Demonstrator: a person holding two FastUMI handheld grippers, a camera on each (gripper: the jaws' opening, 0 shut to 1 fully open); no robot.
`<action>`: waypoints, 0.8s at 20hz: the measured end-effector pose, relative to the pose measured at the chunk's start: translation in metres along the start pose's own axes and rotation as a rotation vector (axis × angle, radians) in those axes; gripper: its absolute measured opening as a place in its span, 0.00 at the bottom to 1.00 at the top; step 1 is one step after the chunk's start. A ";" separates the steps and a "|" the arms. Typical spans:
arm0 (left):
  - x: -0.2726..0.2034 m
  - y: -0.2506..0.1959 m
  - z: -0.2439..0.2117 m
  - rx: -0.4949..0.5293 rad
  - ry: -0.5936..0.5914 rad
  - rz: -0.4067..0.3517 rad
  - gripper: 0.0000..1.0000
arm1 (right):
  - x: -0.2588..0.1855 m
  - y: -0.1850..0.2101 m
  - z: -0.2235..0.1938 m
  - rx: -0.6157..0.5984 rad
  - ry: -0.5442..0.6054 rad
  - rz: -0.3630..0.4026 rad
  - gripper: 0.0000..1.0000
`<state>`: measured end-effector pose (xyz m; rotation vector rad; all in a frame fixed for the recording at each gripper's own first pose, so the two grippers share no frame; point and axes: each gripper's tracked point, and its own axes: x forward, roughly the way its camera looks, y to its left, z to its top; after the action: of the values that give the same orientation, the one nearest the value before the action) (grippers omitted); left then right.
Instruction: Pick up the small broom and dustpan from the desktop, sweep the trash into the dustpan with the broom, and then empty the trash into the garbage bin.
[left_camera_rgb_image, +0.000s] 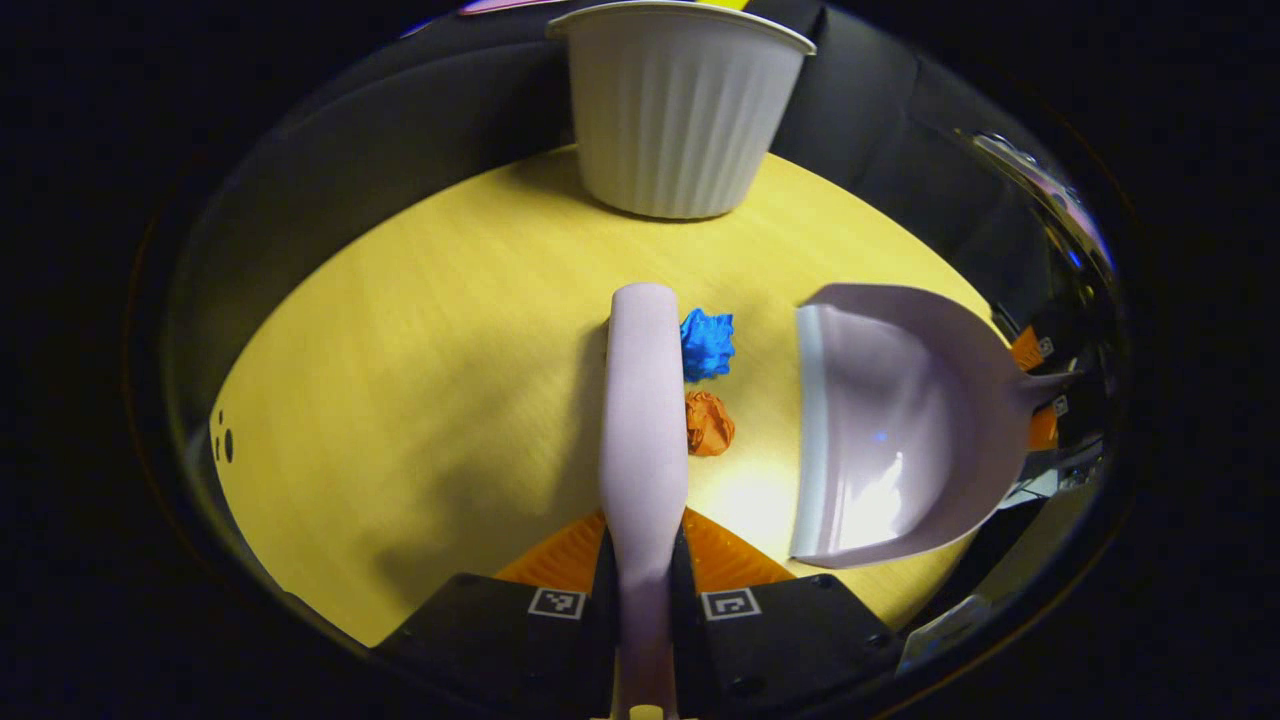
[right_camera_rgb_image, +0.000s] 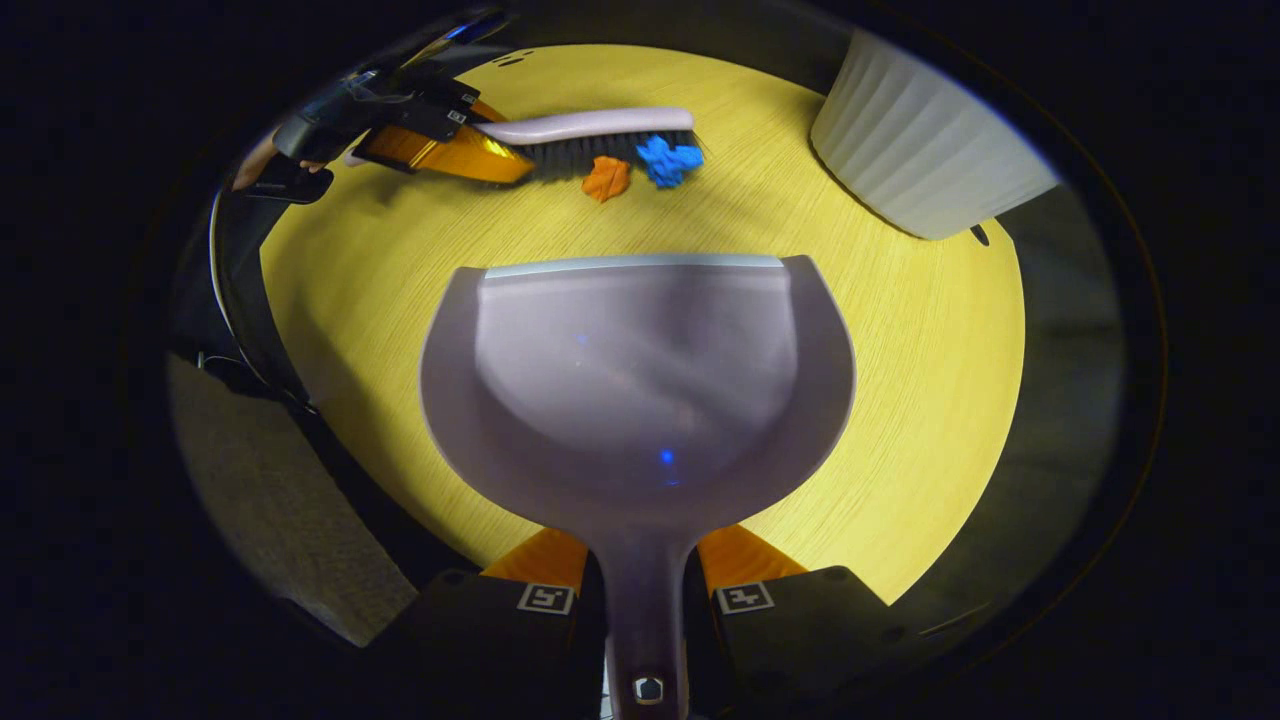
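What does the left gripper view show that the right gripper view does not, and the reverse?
Left gripper view: the broom from above, its handle clamped in the left tongs, and the bin with its rim. Right gripper view: the bristles side-on, the dustpan head-on, its handle clamped in the right tongs, and grey floor. Both: table, broom, dustpan, bin, and the blue wad and orange wad beside the broom.

Two paper wads (left_camera_rgb_image: 708, 385) lie between broom (left_camera_rgb_image: 642, 420) and dustpan (left_camera_rgb_image: 900, 420).
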<state>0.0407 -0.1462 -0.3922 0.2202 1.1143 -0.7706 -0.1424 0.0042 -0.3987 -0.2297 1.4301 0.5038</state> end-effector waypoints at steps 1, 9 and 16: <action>0.001 -0.011 0.001 -0.001 0.003 -0.038 0.28 | 0.002 -0.001 0.001 -0.007 -0.005 0.001 0.37; -0.006 -0.078 0.007 -0.106 0.060 -0.300 0.28 | 0.014 -0.004 0.001 -0.020 -0.057 0.000 0.37; -0.020 -0.077 0.013 -0.232 -0.037 -0.239 0.28 | 0.017 0.005 0.007 0.072 -0.190 -0.030 0.35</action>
<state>-0.0050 -0.2001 -0.3534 -0.1245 1.1974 -0.8447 -0.1370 0.0150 -0.4141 -0.1416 1.2556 0.4362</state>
